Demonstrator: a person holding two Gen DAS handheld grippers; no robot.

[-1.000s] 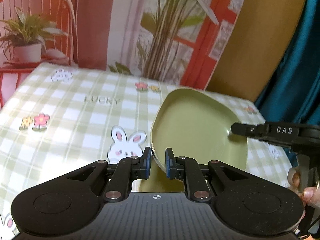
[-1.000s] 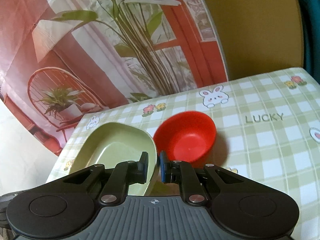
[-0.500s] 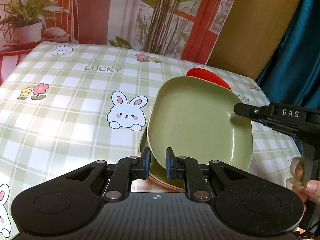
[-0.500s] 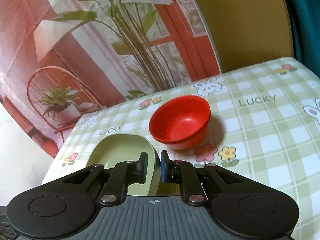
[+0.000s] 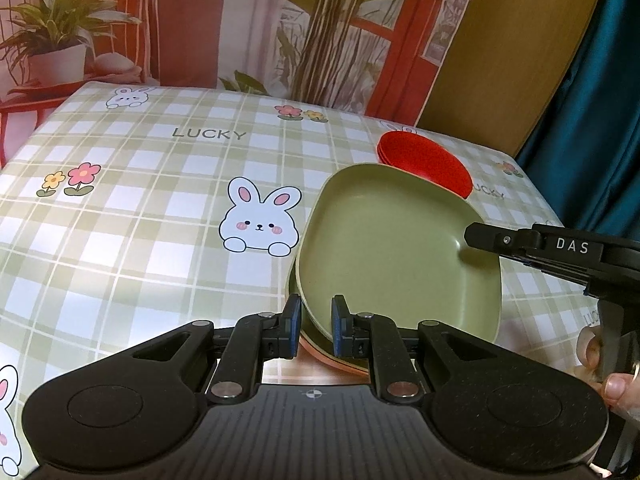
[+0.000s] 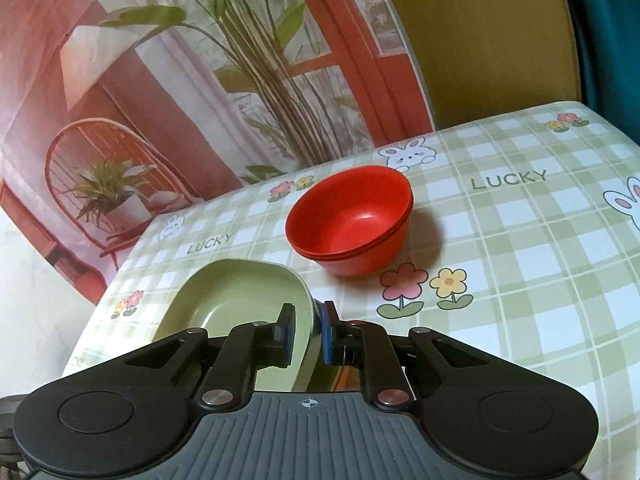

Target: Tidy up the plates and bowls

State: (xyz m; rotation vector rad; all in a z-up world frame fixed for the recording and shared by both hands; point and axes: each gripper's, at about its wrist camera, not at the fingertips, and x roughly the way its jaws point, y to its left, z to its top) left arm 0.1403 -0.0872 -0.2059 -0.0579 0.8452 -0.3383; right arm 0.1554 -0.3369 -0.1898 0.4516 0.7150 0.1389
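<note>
A green square plate (image 5: 396,248) lies low over a stack of plates, whose green and orange rims (image 5: 320,350) show beneath its near edge. My left gripper (image 5: 316,322) is shut on the plate's near rim. From the right, my right gripper (image 5: 476,238) clamps the plate's far right rim. In the right wrist view the same green plate (image 6: 236,300) sits between the blue pads of the right gripper (image 6: 306,330), which is shut on its rim. Stacked red bowls (image 6: 352,224) stand just behind the plate, also seen as red bowls (image 5: 424,164) in the left wrist view.
The table wears a green checked cloth (image 5: 132,208) with rabbits, flowers and the word LUCKY. A printed backdrop (image 6: 200,80) with plants stands behind it, and a teal curtain (image 5: 600,100) hangs at the right. A hand (image 5: 616,388) holds the right gripper's handle.
Both grippers have lowered the green plate from a tilted, raised pose to nearly flat on the stack. The red bowls have come into view behind it.
</note>
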